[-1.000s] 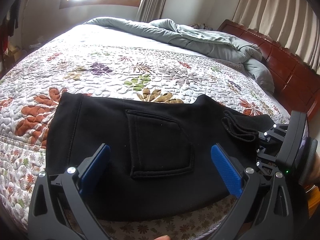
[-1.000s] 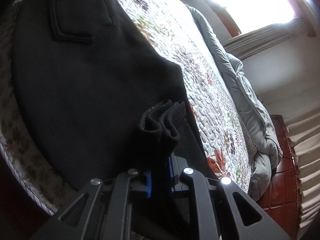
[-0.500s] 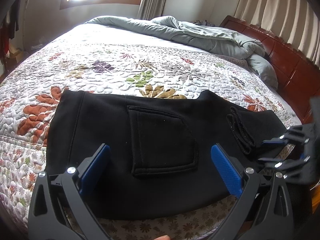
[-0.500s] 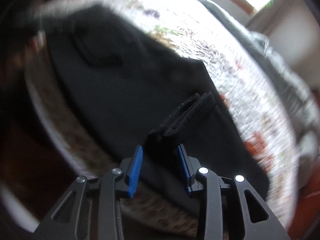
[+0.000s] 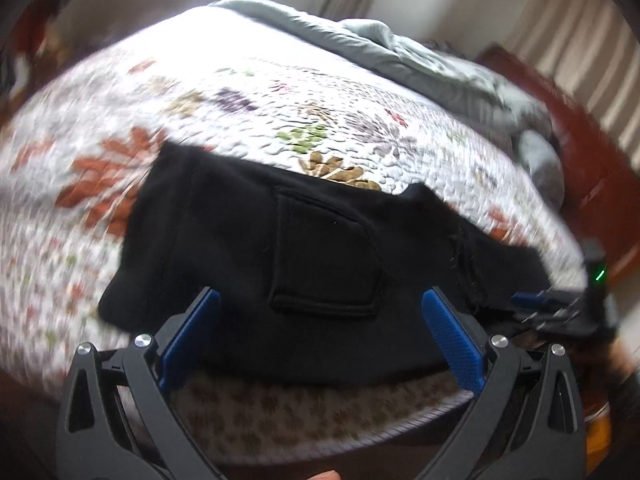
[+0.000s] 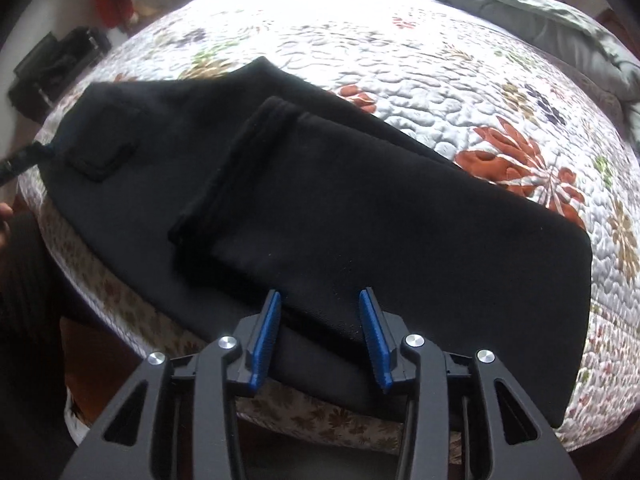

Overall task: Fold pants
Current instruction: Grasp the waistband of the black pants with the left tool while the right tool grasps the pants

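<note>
Black pants (image 5: 320, 264) lie flat along the near edge of the bed, back pocket (image 5: 324, 256) up. In the right wrist view the pants (image 6: 360, 216) have the leg ends folded back over the middle, cuff edge (image 6: 240, 160) lying across them. My left gripper (image 5: 320, 332) is open and empty, just above the waist end's near edge. My right gripper (image 6: 320, 320) is open and empty over the near edge of the folded legs. It also shows at the right of the left wrist view (image 5: 560, 308).
The floral quilt (image 6: 440, 52) covers the bed. A grey duvet (image 5: 420, 56) is bunched at the far side by the wooden headboard (image 5: 580, 128). Dark items stand on the floor at the left (image 6: 56, 60).
My right gripper has opened, let go of the leg cuffs and pulled back; the cuffs now lie flat on the pants. My left gripper has shifted slightly, still open.
</note>
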Available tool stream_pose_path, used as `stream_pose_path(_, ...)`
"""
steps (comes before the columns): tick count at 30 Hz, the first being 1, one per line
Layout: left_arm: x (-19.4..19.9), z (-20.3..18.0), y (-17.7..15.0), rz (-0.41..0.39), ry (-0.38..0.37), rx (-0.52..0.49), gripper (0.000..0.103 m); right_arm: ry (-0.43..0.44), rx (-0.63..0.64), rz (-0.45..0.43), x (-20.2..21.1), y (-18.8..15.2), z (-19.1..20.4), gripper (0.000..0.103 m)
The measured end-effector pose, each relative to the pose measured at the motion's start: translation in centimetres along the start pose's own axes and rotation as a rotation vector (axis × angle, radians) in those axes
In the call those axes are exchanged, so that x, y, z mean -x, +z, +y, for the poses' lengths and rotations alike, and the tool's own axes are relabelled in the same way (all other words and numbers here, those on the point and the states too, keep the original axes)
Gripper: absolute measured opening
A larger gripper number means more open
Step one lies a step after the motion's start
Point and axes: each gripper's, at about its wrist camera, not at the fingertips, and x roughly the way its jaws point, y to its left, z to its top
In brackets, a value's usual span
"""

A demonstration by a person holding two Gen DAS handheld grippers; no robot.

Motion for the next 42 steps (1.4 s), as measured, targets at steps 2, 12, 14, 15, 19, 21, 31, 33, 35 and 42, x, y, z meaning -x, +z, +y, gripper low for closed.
stream_pose_path(2, 1.4, 1.4, -0.3, -0.003, -0.024, 0.118, 0.100, 0.021, 0.019, 0.012, 0.3, 0.2, 0.1, 0.043)
stream_pose_path(12, 2.4, 7.4, -2.2, 0.027, -0.032, 0.556, 0.100, 0.374, 0.202, 0.055, 4.9, 11.2, 2.2, 0.057)
stream_pose_path(14, 1.8, 8.4, -2.8, 0.030, -0.081, 0.640, 0.100, 0.429, 0.273, 0.093, 4.8, 14.7, 4.1, 0.066)
stream_pose_path(15, 1.7, 8.6, -2.9, 0.023, -0.087, 0.661, 0.100, 0.445, 0.299, 0.106, 4.7, 16.0, 5.1, 0.069)
stream_pose_path(19, 0.6, 10.2, -3.2, -0.005, -0.103, 0.761, 0.100, 0.515, 0.411, 0.180, 3.0, 22.5, 11.1, 0.074)
stream_pose_path(21, 0.1, 10.7, -3.4, -0.008, -0.101, 0.798, 0.100, 0.557, 0.469, 0.235, 1.8, 24.8, 14.9, 0.076)
stream_pose_path(31, -1.7, 10.9, -3.3, -0.067, -0.120, 0.825, 0.099, 0.613, 0.707, 0.460, -8.4, 29.7, 27.5, 0.083)
stream_pose_path(33, -1.9, 10.8, -3.3, -0.079, -0.121, 0.826, 0.099, 0.613, 0.743, 0.501, -10.3, 29.7, 29.2, 0.083)
stream_pose_path(35, -1.7, 10.7, -3.7, -0.087, -0.110, 0.810, 0.099, 0.625, 0.765, 0.538, -11.4, 29.4, 30.1, 0.083)
stream_pose_path(42, -2.3, 11.0, -3.5, -0.092, -0.117, 0.812, 0.100, 0.655, 0.804, 0.611, -13.4, 29.1, 31.9, 0.083)
